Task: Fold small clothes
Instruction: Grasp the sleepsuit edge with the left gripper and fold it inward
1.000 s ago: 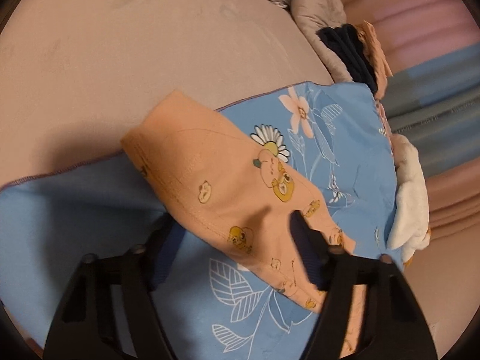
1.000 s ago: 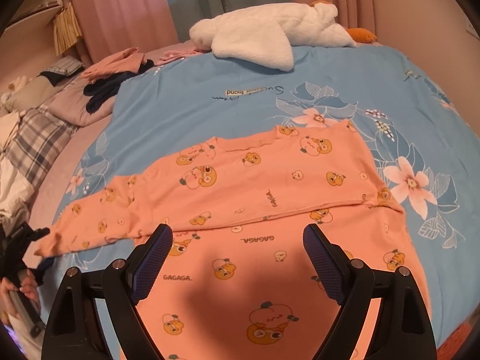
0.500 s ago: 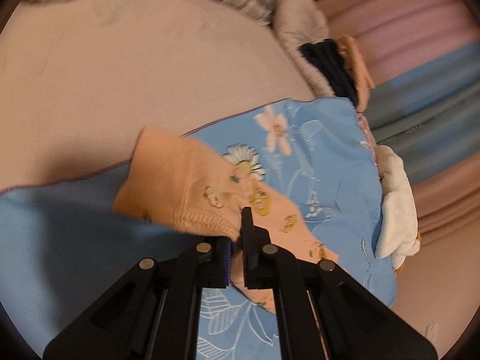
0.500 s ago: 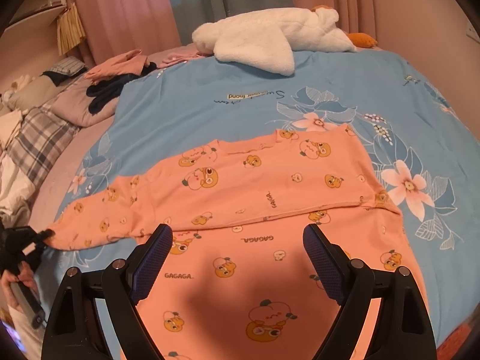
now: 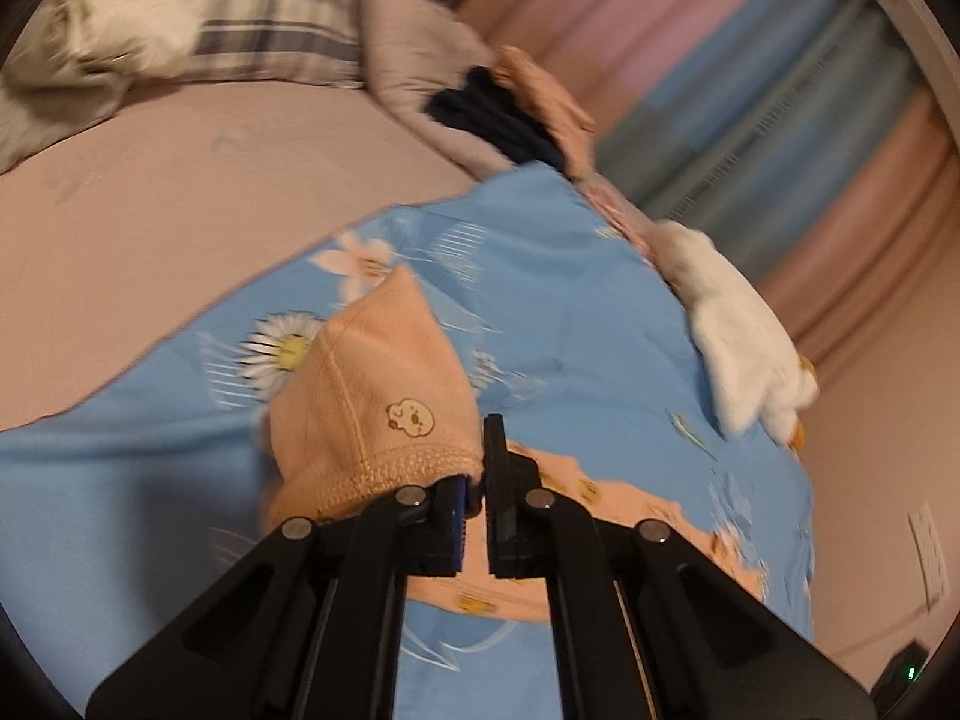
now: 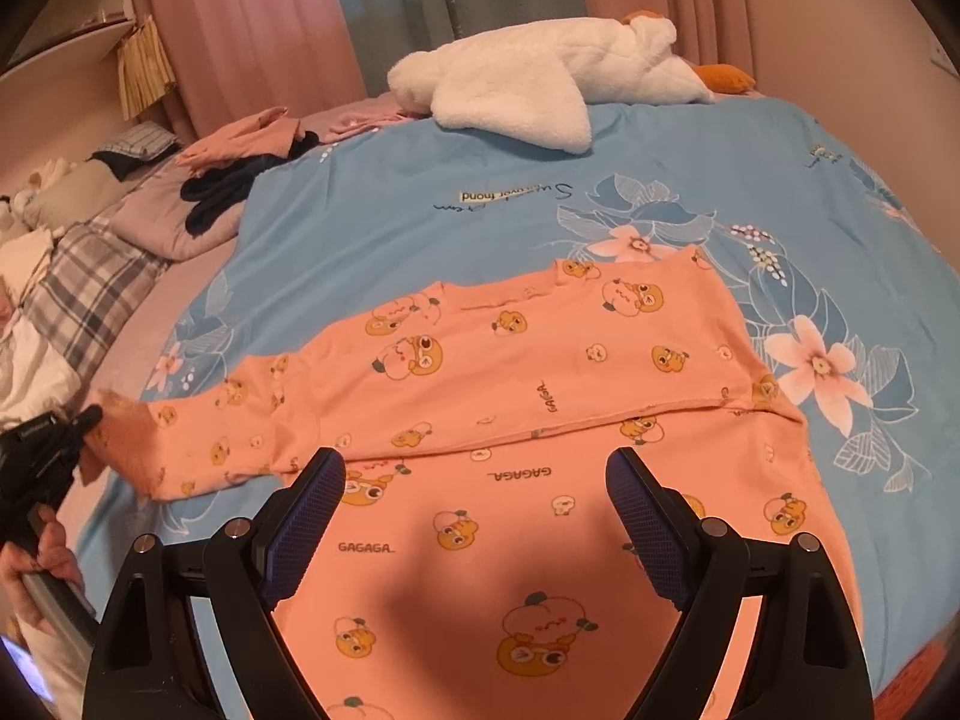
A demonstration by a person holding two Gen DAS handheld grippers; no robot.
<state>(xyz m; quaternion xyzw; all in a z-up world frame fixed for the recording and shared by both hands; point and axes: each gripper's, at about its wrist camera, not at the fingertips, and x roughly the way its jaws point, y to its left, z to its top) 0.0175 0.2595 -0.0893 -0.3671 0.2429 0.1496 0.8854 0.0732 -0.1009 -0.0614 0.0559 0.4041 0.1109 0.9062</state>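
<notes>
An orange child's garment (image 6: 540,372) with cartoon prints lies spread on the blue floral bedsheet (image 6: 420,222). Its long sleeve (image 6: 198,438) stretches to the left. My left gripper (image 5: 474,480) is shut on the sleeve's cuff (image 5: 384,402) and holds it lifted off the sheet; it also shows at the left edge of the right wrist view (image 6: 60,438). My right gripper (image 6: 474,504) is open and empty, hovering over the garment's lower body.
A white plush goose (image 6: 552,78) lies at the far side of the bed. Dark and pink clothes (image 6: 240,168) are piled at the back left, beside a plaid pillow (image 6: 84,282). Pink curtains (image 6: 252,18) hang behind.
My left gripper closed on the sleeve cuff and lifted it up off the sheet. My right gripper stayed open in place.
</notes>
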